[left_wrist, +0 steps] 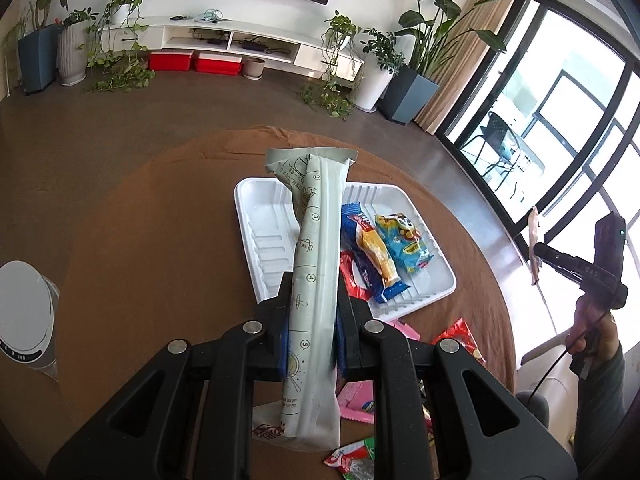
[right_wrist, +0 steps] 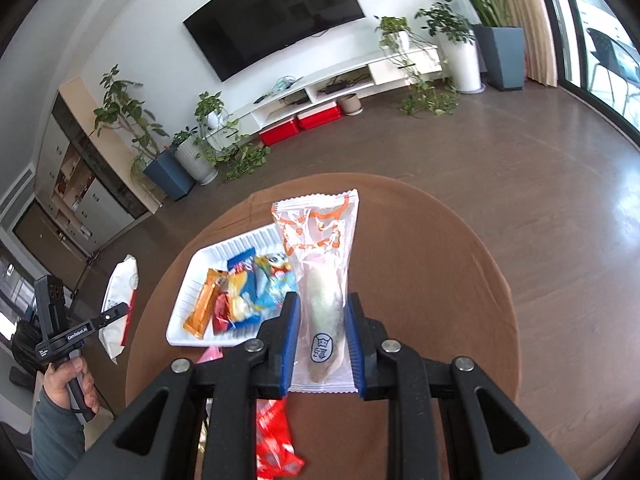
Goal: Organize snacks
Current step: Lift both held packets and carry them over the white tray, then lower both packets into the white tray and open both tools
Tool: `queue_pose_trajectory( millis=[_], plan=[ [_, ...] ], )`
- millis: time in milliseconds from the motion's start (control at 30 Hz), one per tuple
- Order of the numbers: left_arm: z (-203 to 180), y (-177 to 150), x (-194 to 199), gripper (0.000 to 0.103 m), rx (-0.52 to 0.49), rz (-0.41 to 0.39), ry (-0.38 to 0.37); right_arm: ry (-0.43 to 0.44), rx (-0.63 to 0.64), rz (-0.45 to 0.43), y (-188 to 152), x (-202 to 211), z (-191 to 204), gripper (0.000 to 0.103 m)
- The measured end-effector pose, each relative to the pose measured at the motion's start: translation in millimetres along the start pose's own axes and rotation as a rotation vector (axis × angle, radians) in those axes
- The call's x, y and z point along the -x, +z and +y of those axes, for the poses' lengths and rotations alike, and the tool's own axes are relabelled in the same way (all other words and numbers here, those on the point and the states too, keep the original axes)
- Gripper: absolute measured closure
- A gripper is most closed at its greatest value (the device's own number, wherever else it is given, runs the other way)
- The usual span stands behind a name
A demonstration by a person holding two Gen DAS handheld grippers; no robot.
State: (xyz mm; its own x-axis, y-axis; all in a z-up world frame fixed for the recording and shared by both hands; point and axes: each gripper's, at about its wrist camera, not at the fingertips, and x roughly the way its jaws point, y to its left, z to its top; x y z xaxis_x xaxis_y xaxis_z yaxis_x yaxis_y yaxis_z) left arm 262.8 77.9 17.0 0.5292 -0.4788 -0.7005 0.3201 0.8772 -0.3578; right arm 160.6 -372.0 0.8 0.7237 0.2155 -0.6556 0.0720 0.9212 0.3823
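1. Left gripper [left_wrist: 312, 320] is clamped on a long pale green packet [left_wrist: 316, 280]; the packet runs lengthwise between the fingers, sticking out past the tips, above the white tray [left_wrist: 264, 232].
2. Right gripper [right_wrist: 322, 320] is clamped on a clear packet with orange print [right_wrist: 320, 264], pinched at its lower half, top end past the fingertips.
3. The tray sits on the round brown table [right_wrist: 440, 280] and holds several snack packets [left_wrist: 384, 248].

Both grippers, left [left_wrist: 310, 320] and right [right_wrist: 322, 344], apparently clamped, raised.

White tray [left_wrist: 256, 200]: ribbed moulded plastic, semi-gloss; snack wrappers [left_wrist: 400, 240]: glossy film; tablecloth [right_wrist: 440, 264]: matt brown cloth.
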Motion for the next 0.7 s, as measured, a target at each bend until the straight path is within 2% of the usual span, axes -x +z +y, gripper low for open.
queue_pose_trajectory(
  millis=[200, 367, 700],
  plan=[
    [-9.3, 26.1, -27.4, 0.088, -0.004, 0.015, -0.033, 0.047, 0.108, 0.044, 34.5, -47.5, 51.1, 0.079],
    [-7.0, 35.8, -55.7, 0.088, 0.023, 0.045, -0.050, 0.082, 0.160, 0.115, 45.4, -91.2, 84.4, 0.079],
    [3.8, 33.8, -100.4, 0.088, 0.065, 0.091, -0.051, 0.050, 0.216, 0.264, 26.2, -163.8, 108.6, 0.079]
  ],
)
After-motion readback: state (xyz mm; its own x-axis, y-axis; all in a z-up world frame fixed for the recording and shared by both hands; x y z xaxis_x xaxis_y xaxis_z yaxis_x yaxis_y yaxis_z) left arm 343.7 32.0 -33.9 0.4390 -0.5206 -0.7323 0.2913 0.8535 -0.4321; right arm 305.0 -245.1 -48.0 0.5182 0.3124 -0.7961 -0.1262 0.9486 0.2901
